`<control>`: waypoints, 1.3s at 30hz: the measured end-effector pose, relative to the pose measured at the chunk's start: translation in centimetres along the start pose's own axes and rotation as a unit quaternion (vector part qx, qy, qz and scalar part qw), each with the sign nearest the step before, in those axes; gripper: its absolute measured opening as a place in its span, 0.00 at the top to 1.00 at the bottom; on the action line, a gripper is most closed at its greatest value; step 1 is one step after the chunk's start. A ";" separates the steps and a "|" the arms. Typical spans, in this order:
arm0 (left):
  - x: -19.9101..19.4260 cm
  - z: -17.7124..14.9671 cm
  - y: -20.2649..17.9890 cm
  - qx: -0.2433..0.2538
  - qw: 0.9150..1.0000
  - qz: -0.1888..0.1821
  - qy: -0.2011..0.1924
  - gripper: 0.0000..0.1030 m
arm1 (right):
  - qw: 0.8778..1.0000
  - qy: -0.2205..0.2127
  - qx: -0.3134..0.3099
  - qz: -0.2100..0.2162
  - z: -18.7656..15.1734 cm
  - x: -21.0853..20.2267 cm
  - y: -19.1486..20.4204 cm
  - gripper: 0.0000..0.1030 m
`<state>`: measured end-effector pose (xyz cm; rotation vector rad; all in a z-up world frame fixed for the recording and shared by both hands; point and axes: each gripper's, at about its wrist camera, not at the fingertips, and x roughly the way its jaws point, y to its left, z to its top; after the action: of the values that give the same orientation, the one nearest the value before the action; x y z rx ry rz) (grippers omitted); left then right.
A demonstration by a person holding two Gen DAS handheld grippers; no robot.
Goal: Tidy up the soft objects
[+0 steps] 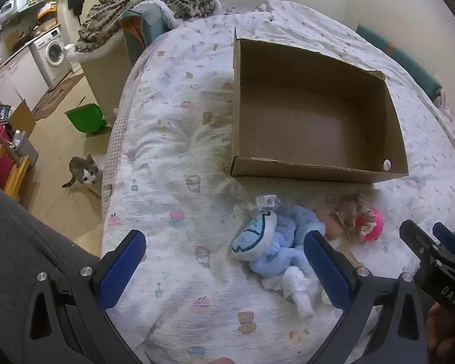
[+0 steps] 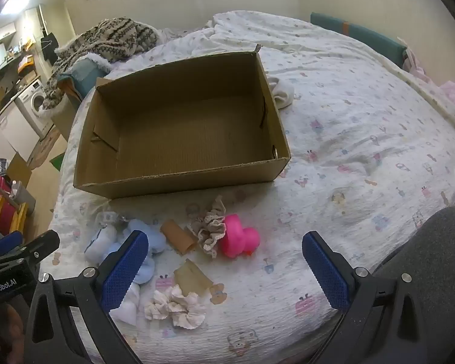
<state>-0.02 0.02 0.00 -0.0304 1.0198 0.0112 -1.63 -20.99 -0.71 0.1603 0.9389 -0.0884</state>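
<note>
Nothing was packed yet: the box [image 2: 182, 127] sat empty at twelve o'clock, while the toys [image 2: 179, 248] (blue plush, pink duck, scrunchies) lay just below it. Both grippers, left [image 1: 224, 267] and right [image 2: 224, 270], gaped wide, holding nothing.

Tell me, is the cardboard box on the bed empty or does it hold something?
Empty. Both wrist views look into the cardboard box and show only its bare brown floor; the soft toys lie outside, in front of it.

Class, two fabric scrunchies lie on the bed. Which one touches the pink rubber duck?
The lace-edged beige scrunchie touches the pink duck; the cream scrunchie lies apart, nearer the camera.
</note>
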 end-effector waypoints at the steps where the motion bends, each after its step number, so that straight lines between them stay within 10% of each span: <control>1: 0.0 0.0 0.0 0.000 1.000 -0.001 0.001 0.00 | 1.000 -0.001 0.000 -0.001 0.0 0.0 0.0 0.00; 39: 0.2 0.1 0.2 -0.004 1.000 -0.001 0.009 0.00 | 1.000 -0.003 0.003 -0.003 -0.1 0.0 -0.2 0.00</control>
<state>0.16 0.22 -0.13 -0.0393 1.0371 0.0134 -1.75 -21.12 -0.75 0.1639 0.9341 -0.0969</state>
